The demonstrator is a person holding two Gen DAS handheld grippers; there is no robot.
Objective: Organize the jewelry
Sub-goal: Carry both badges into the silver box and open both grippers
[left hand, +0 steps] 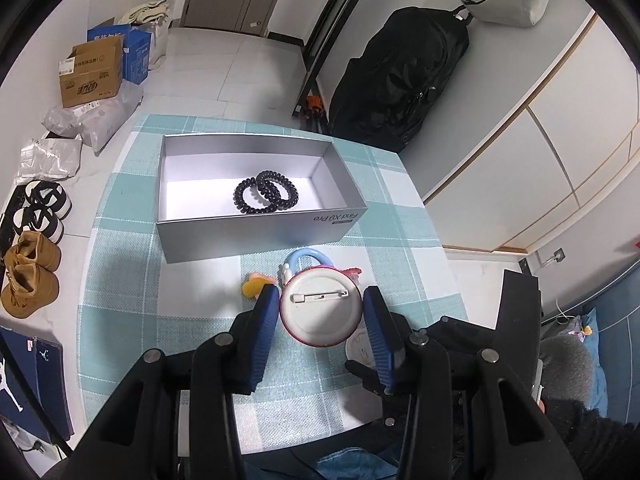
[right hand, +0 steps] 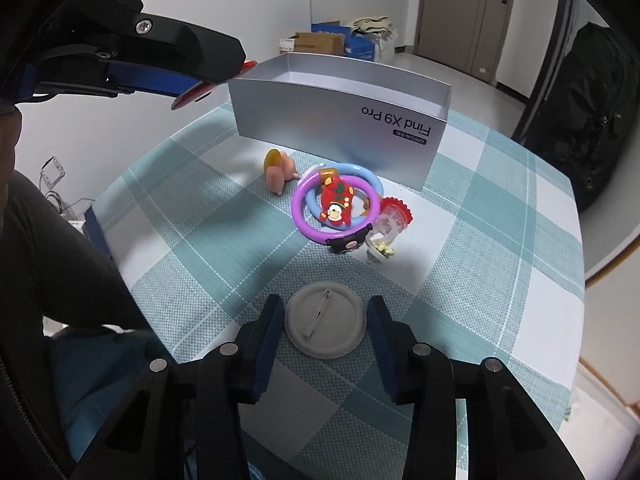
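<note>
My left gripper (left hand: 320, 300) is shut on a round pin badge (left hand: 320, 312) with a red rim, held back side up above the table; it shows at upper left in the right wrist view (right hand: 196, 94). A silver box (left hand: 256, 228) holds two black coil hair ties (left hand: 266, 193). My right gripper (right hand: 326, 312) is open around a grey pin badge (right hand: 326, 326) lying back up on the cloth. A pile lies beyond: purple ring (right hand: 298, 208), blue ring (right hand: 352, 169), red brooch (right hand: 336, 202), a clear piece (right hand: 390, 220), a pink figure (right hand: 278, 172).
The table has a teal checked cloth (right hand: 480, 240). The silver box (right hand: 340, 120) stands behind the pile. Cardboard boxes (left hand: 90, 72), shoes (left hand: 28, 276) and a black backpack (left hand: 400, 80) are on the floor around the table.
</note>
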